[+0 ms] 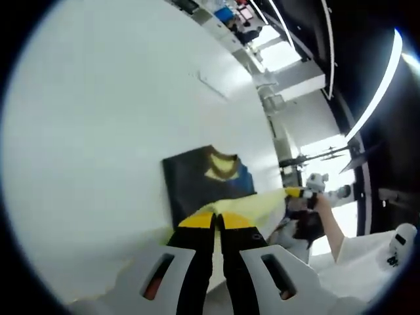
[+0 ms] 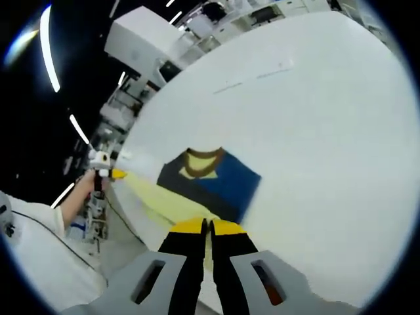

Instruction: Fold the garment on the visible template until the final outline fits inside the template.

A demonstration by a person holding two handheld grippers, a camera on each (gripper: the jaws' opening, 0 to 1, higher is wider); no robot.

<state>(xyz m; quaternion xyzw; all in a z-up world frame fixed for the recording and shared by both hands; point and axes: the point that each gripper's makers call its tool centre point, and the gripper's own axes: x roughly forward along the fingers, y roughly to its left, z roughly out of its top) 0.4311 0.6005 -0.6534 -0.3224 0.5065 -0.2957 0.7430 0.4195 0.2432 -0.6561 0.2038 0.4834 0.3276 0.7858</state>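
A navy and blue garment [image 1: 197, 180] with a yellow collar [image 1: 222, 164] lies on the white table [image 1: 98, 131]. Its pale yellow part [image 1: 252, 207] is lifted off the table and stretched between both grippers. My left gripper [image 1: 216, 222] has its yellow-tipped jaws together on that yellow cloth. In the same view the right gripper [image 1: 303, 194], held by a hand, pinches the far end. From the right gripper view, the garment [image 2: 220, 180] lies ahead, my right gripper [image 2: 209, 227] is shut on the yellow cloth [image 2: 164, 203], and the left gripper [image 2: 105, 172] holds the other end.
Faint thin marks [image 2: 256, 79] run across the table [image 2: 328, 131] beyond the garment. A person's arm and white sleeve [image 2: 39, 243] stand beside the table's near edge. Shelving and equipment [image 1: 236, 20] line the far side of the room.
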